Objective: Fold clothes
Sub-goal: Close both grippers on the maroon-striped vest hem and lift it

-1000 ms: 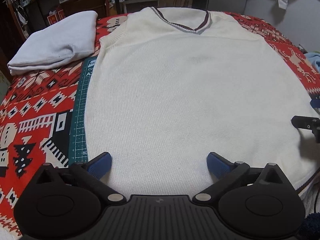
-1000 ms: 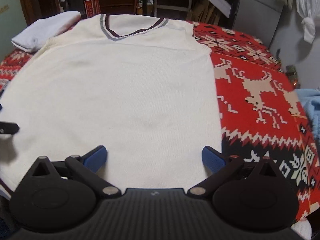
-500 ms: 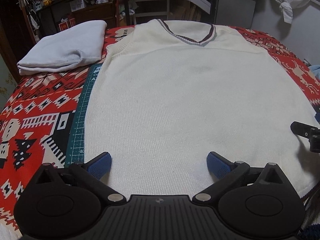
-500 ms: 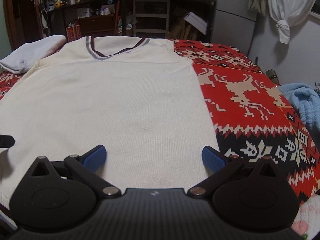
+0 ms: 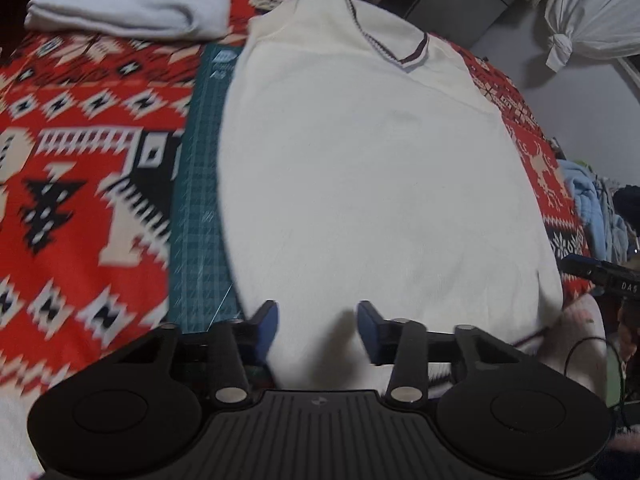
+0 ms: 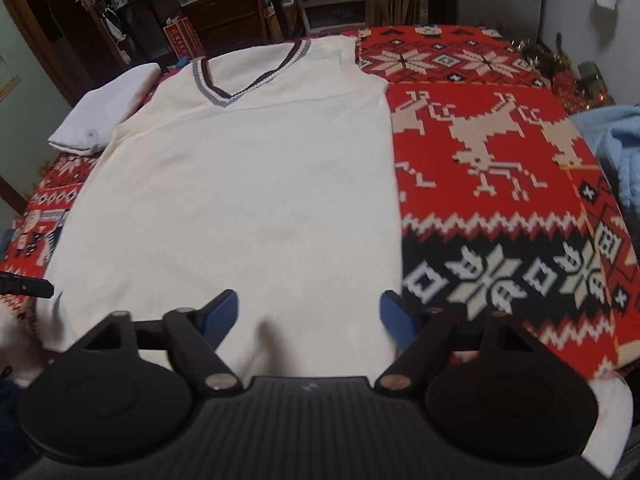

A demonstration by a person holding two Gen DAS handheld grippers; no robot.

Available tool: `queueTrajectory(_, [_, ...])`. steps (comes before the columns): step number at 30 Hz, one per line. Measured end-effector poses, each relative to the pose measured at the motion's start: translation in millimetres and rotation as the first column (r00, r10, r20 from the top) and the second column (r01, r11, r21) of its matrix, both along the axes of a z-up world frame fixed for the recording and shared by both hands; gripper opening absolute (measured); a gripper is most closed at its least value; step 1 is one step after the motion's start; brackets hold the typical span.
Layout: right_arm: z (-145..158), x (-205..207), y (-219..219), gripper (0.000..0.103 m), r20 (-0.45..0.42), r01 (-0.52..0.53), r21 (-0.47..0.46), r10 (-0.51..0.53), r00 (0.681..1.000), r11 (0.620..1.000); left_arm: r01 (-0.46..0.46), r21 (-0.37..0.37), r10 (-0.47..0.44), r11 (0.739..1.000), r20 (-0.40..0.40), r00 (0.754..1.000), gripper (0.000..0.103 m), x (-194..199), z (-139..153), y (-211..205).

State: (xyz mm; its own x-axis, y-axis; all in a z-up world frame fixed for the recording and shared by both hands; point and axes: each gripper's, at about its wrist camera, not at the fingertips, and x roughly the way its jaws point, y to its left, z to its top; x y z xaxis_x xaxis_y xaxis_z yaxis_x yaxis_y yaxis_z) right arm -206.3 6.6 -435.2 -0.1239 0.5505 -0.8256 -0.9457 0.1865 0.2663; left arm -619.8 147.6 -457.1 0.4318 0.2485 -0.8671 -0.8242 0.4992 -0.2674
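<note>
A cream sleeveless knit vest [image 5: 380, 180] with a dark-trimmed V-neck lies flat, neck away from me. My left gripper [image 5: 318, 318] sits at the vest's near hem by its left corner. Its blue fingers [image 5: 268, 320] are half drawn in, with a hump of hem fabric rising between them. My right gripper [image 6: 309, 312] stands open over the same hem of the vest [image 6: 248, 200] near its right corner, fabric lying between its fingers [image 6: 394, 316]. Each gripper's tip shows at the edge of the other's view.
The vest rests on a green cutting mat [image 5: 200, 220] over a red patterned blanket [image 6: 500, 160]. A folded white garment [image 5: 128, 0] lies at the far left. Light blue cloth [image 6: 616, 148] is heaped off the right edge. Dark shelves and drawers [image 6: 224, 12] stand behind.
The left gripper's fingers have drawn much closer together around the hem, and its view has swung left and tilted. The right gripper's fingers have narrowed slightly.
</note>
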Motion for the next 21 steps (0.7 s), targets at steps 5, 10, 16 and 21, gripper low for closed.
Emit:
queueTrajectory(5, [-8, 13, -36, 0.058, -0.085, 0.019, -0.070, -0.025, 0.996, 0.997, -0.014, -0.124, 0.021, 0.992, 0.055, 0.998, 0.031, -35, 2, -10])
queueTrajectory(10, [-25, 20, -58, 0.058, -0.139, 0.054, -0.130, -0.072, 0.988, 0.990, -0.030, -0.201, 0.044, 0.979, 0.068, 0.997, 0.031, -48, -11, -16])
queueTrajectory(16, [-46, 20, -56, 0.059, -0.150, 0.041, -0.181, -0.069, 0.986, 0.983, 0.013, -0.247, 0.012, 0.969, 0.097, 0.995, 0.041, -39, -28, -19])
queueTrajectory(21, [-62, 19, -44, 0.059, -0.164, -0.013, -0.168, -0.015, 0.986, 0.986, 0.039, -0.269, -0.002, 0.962, 0.137, 0.991, 0.045, -36, -36, -15])
